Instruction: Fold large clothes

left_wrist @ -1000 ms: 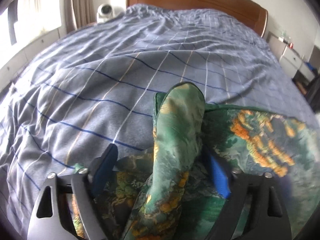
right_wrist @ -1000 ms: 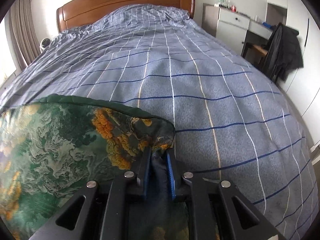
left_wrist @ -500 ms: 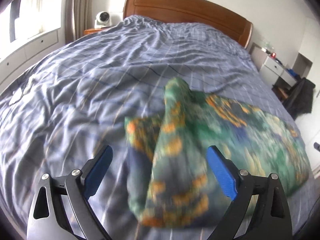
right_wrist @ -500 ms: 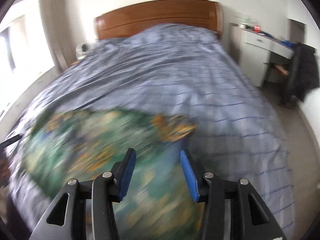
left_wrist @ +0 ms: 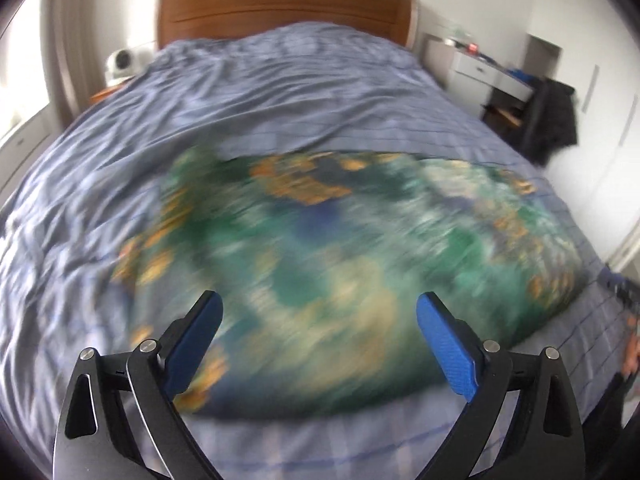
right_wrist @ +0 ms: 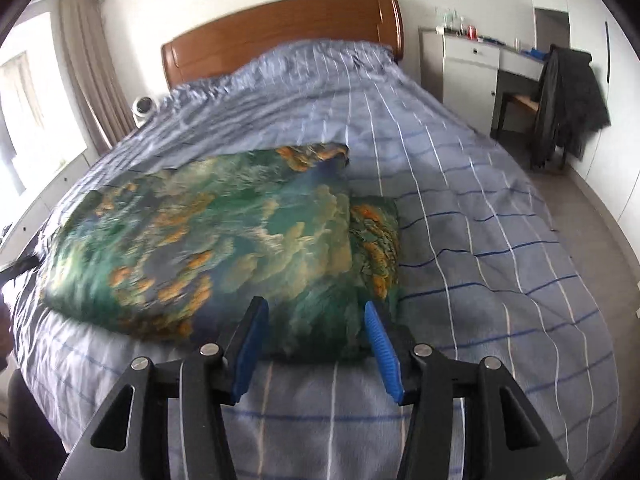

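Note:
A large green garment with orange and blue print [left_wrist: 340, 264] lies folded on the blue checked bed, blurred in the left wrist view. It also shows in the right wrist view [right_wrist: 224, 248], with a folded layer edge on its right side. My left gripper [left_wrist: 318, 320] is open and empty, held above the garment's near edge. My right gripper [right_wrist: 316, 320] is open and empty, just short of the garment's near right corner.
The blue checked duvet [right_wrist: 480, 240] covers the bed up to a wooden headboard [right_wrist: 288, 28]. A white dresser [right_wrist: 468, 68] and a chair with a dark coat [right_wrist: 568, 100] stand to the right. A small white fan [right_wrist: 144, 110] sits at the left by the curtain.
Both grippers opened and let go of the garment, then pulled back and up. The garment now lies flat on the bed.

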`<state>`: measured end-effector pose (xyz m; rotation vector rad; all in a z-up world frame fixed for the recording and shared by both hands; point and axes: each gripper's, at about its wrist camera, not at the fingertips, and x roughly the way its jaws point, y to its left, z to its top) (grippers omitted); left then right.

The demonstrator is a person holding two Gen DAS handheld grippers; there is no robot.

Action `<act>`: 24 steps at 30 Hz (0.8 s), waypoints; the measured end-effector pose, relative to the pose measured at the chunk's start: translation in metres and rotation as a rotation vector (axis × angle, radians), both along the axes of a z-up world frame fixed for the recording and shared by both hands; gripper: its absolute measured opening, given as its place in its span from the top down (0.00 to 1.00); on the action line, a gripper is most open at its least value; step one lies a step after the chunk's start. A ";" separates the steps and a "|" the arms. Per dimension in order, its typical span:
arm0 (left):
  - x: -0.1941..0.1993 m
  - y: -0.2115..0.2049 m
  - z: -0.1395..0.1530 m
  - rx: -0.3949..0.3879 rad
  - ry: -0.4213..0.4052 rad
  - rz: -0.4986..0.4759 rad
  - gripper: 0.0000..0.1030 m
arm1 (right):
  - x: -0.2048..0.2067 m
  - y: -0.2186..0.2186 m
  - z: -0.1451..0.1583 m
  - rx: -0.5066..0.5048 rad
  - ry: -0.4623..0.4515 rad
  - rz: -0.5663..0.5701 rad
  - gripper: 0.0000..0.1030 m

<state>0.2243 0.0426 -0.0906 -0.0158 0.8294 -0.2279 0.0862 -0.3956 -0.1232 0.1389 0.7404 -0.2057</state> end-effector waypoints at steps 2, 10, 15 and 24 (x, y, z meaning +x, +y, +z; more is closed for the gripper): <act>0.030 -0.029 0.006 0.010 -0.011 -0.031 0.05 | -0.011 0.010 0.001 0.011 -0.018 0.020 0.50; 0.128 -0.091 -0.014 0.099 0.049 -0.027 0.05 | -0.039 0.056 -0.013 0.169 -0.041 0.097 0.50; 0.084 -0.098 -0.043 0.180 0.061 -0.089 0.05 | -0.051 0.067 -0.021 0.172 -0.029 0.124 0.50; -0.014 -0.095 -0.043 0.256 -0.033 -0.166 0.05 | -0.053 0.063 -0.029 0.232 -0.029 0.091 0.50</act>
